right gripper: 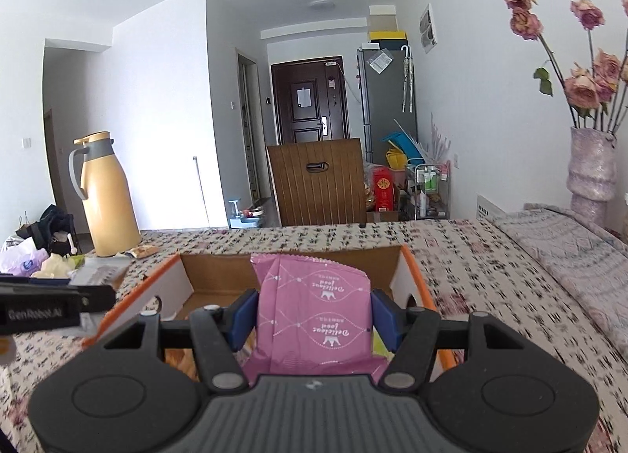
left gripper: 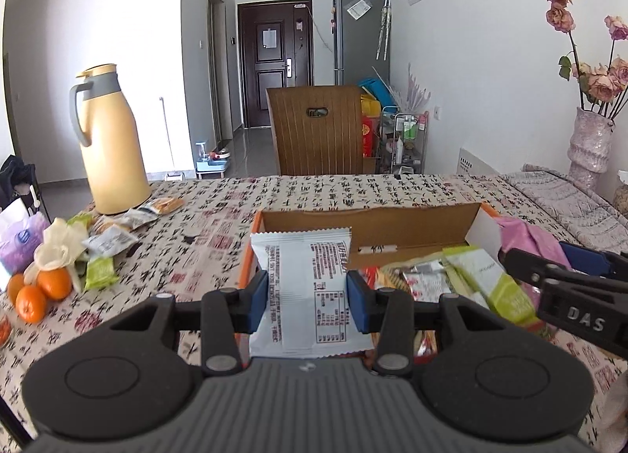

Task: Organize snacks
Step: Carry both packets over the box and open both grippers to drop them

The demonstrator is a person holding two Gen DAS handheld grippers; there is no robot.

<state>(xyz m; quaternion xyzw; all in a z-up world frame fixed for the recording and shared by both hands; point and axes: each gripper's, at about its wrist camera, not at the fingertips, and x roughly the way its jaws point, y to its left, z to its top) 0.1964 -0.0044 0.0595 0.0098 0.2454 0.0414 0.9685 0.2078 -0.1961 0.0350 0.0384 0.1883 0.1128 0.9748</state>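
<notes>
My left tongs point(left gripper: 307, 296) pinch a white packet point(left gripper: 302, 276), my right tongs point(right gripper: 310, 319) a pink packet point(right gripper: 314, 315), both over the cardboard box point(left gripper: 376, 225); loose snacks point(left gripper: 114, 233), oranges point(left gripper: 43, 290) and a yellow jug point(left gripper: 110, 143) lie far left; the box contents are partly hidden.

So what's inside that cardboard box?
The cardboard box holds a pile of snack packets, green and red among them. Its far end looks bare; the held white packet hides the near-left part.

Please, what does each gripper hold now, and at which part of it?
The left gripper holds a white snack packet, clamped on its two long side edges. The right gripper holds a pink snack packet the same way, by its side edges.
</notes>
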